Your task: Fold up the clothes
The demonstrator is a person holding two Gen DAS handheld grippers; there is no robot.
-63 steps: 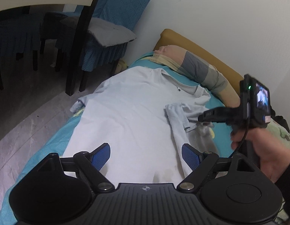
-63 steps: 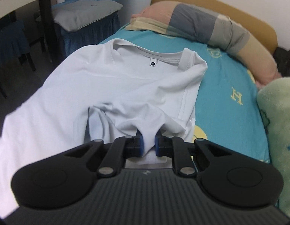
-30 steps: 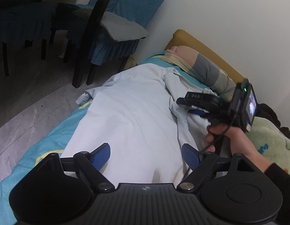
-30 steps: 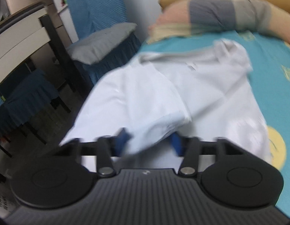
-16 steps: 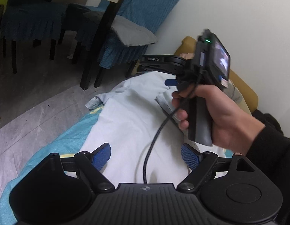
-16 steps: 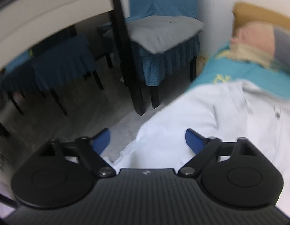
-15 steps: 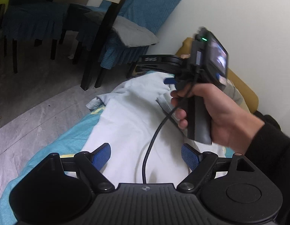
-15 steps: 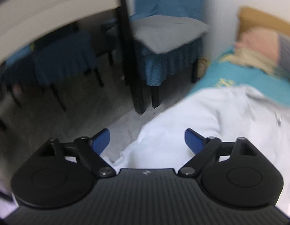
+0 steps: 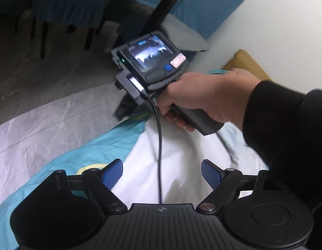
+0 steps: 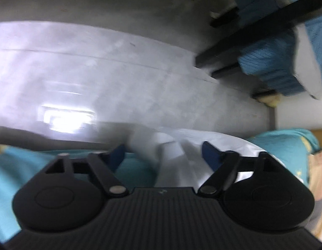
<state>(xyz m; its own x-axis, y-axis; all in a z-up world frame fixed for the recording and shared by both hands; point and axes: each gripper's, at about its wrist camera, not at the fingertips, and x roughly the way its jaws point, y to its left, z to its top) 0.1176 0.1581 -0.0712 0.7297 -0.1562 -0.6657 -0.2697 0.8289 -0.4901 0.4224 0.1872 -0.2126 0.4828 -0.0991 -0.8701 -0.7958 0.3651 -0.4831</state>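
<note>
A pale white T-shirt (image 9: 177, 152) lies spread on the teal bed sheet (image 9: 88, 154). My left gripper (image 9: 162, 171) hovers open over the shirt's lower part, nothing between its blue pads. In the left wrist view a hand (image 9: 200, 102) holds the right gripper's handle above the shirt's left edge; its fingers are hidden there. The right wrist view is blurred: my right gripper (image 10: 163, 153) is open and points over the bed's side, with the shirt's hanging sleeve (image 10: 173, 156) between and just beyond its fingers, not pinched.
Grey floor (image 10: 119, 66) runs along the bed's left side. Blue-covered chairs (image 9: 192, 20) and dark table legs (image 10: 244, 41) stand beyond it. A striped pillow and tan headboard (image 9: 246, 62) lie at the bed's far end. A cable (image 9: 160, 145) hangs from the right gripper.
The right gripper let go of the right sleeve it had folded inward, opened, and swung across the shirt to the left sleeve at the bed's edge. The left gripper stayed open.
</note>
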